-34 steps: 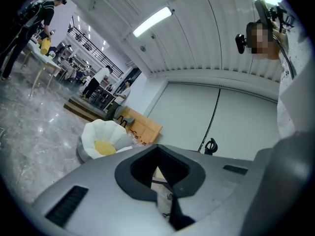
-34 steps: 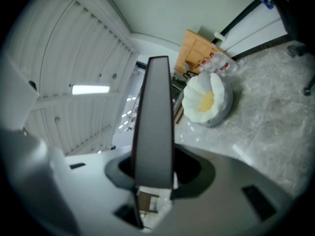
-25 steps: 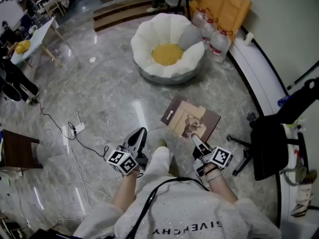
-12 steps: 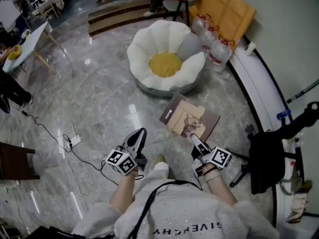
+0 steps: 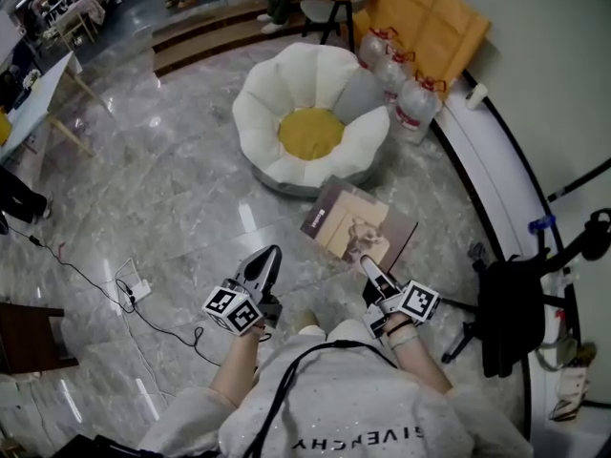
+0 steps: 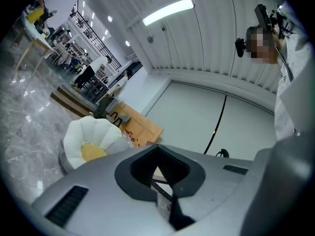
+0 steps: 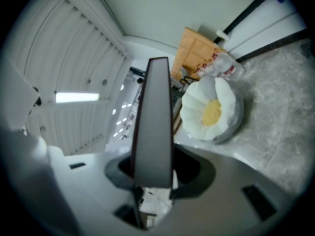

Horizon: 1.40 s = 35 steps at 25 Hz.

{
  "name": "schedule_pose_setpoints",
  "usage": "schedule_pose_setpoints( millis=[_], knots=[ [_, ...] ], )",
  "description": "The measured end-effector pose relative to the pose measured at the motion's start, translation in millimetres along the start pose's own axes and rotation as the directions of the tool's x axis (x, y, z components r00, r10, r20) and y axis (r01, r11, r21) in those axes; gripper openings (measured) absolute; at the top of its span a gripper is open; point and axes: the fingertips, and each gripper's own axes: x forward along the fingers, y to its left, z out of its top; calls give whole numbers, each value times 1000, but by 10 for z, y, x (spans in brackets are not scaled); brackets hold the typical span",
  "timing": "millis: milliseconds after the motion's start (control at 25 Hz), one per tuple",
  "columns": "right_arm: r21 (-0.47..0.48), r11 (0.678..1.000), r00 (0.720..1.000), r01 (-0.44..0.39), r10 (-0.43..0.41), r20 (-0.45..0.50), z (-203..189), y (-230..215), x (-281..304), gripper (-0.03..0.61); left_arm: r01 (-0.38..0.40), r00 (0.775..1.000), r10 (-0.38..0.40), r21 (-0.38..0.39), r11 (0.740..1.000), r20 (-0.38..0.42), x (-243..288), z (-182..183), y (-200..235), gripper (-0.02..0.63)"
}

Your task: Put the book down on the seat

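The tan paperback book (image 5: 358,225) is clamped in the right hand-held gripper (image 5: 367,264), not yet laid on the white, yellow-centred petal-shaped seat (image 5: 256,113); the left hand-held gripper (image 5: 271,256) is closed, empty.

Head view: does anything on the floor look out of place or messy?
A black cable and white power strip trail loose across the open marble floor, left of the person: a likely trip hazard. Nothing looks spilled or damaged.

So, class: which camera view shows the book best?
Head view: the book shows its whole cover, held by the right gripper. The right gripper view sees only its edge; the left gripper view almost nothing.
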Motion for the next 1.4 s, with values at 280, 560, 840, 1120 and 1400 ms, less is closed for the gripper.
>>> schedule_pose_setpoints(
  millis=[280,560,840,1120,1400],
  knots=[
    [37,989,989,146,-146,-12,96,-262,50,156,4,1000,-4,-28,1000,18,209,107,191,21],
    [44,992,991,122,-120,-53,282,-378,426,156,-59,997,62,-65,996,38,337,147,519,21],
    [4,999,995,46,-45,-91,670,-409,1106,156,-111,992,114,-54,992,58,684,394,918,21],
    [4,998,992,58,-58,-109,1211,-574,1493,156,-107,991,111,-54,993,68,1355,624,1071,21],
    [16,999,995,33,-32,-95,1644,-818,1788,156,-140,988,144,-64,988,53,1693,609,1297,21]
  ],
)
